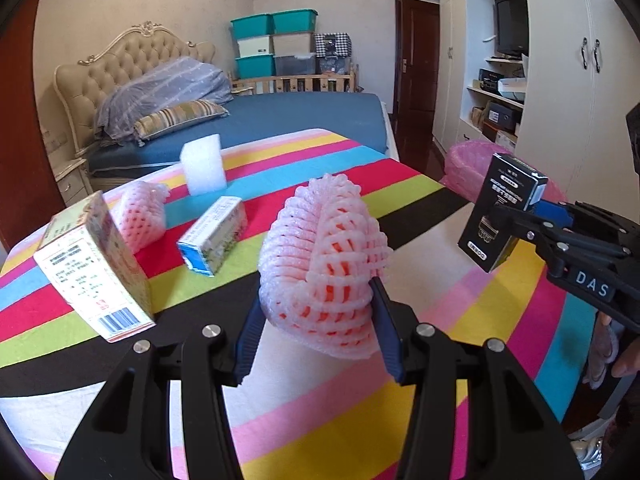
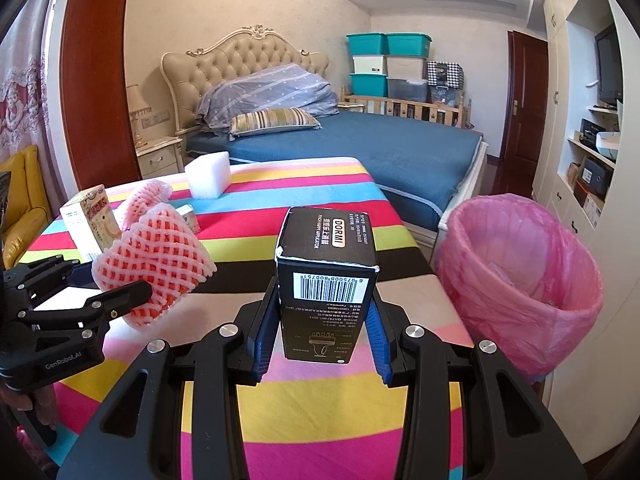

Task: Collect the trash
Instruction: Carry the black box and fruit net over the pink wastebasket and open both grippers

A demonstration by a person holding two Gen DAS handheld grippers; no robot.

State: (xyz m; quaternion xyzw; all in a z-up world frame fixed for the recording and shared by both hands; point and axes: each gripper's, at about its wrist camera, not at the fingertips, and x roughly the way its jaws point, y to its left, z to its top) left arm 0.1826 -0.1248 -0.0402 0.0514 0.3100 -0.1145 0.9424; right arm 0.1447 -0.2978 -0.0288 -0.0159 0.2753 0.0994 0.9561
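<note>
Carry-to-bin step: right gripper [image 2: 322, 320] is pinching black box [image 2: 326, 280] just left of pink-lined bin [image 2: 520, 276]; left gripper [image 1: 316, 320] is squeezing foam net [image 1: 324, 264], further left. Next, prob.: swing over bin, release.

left tongs [image 1: 316, 320]: black frame, blue ribbed pads, silver screws, white "GenRobot_AI" lettering | right tongs [image 2: 322, 332]: black, blue pads, silver screws, white "DAS" lettering | skin: bare fingers at both grips

Bright stripes under my grippers.
I see a rainbow-striped tablecloth [image 2: 320, 184], pink foam fruit net [image 1: 324, 264], black DORMI box [image 2: 326, 276], and pink-lined bin [image 2: 520, 280].
</note>
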